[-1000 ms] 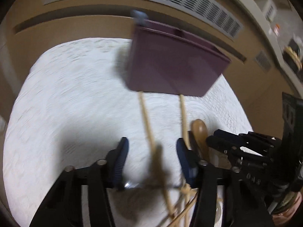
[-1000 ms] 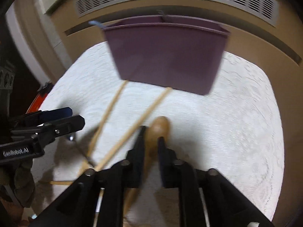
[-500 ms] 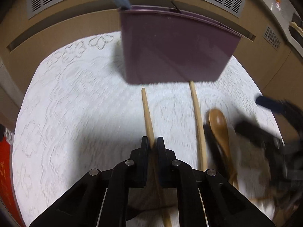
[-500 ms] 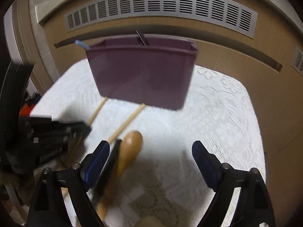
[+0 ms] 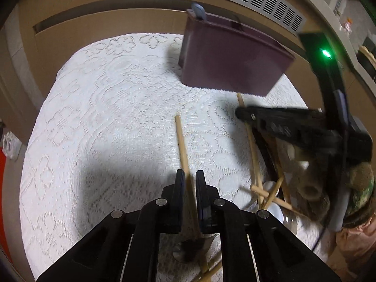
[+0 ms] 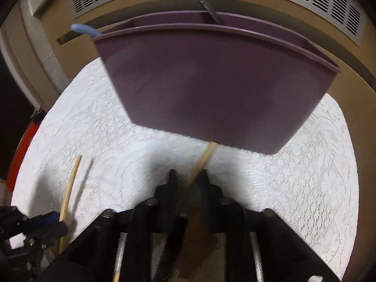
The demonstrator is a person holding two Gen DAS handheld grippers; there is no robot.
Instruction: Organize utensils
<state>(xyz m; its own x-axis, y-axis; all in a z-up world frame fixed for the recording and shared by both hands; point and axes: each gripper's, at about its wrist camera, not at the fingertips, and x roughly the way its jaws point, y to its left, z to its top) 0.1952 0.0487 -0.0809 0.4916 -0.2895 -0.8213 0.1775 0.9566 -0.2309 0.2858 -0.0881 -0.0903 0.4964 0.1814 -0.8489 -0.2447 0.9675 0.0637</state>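
2 downward-angled tools: left hand-held gripper clamps a chopstick; right hand-held gripper is closing around another chopstick.

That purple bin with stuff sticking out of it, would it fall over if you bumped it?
Probably not easily. The purple bin looks wide, and it stands on a lace cloth that may grip it. But it narrows toward the bottom and looks like thin, light plastic, so a hard shove near the rim might slide or tip it.
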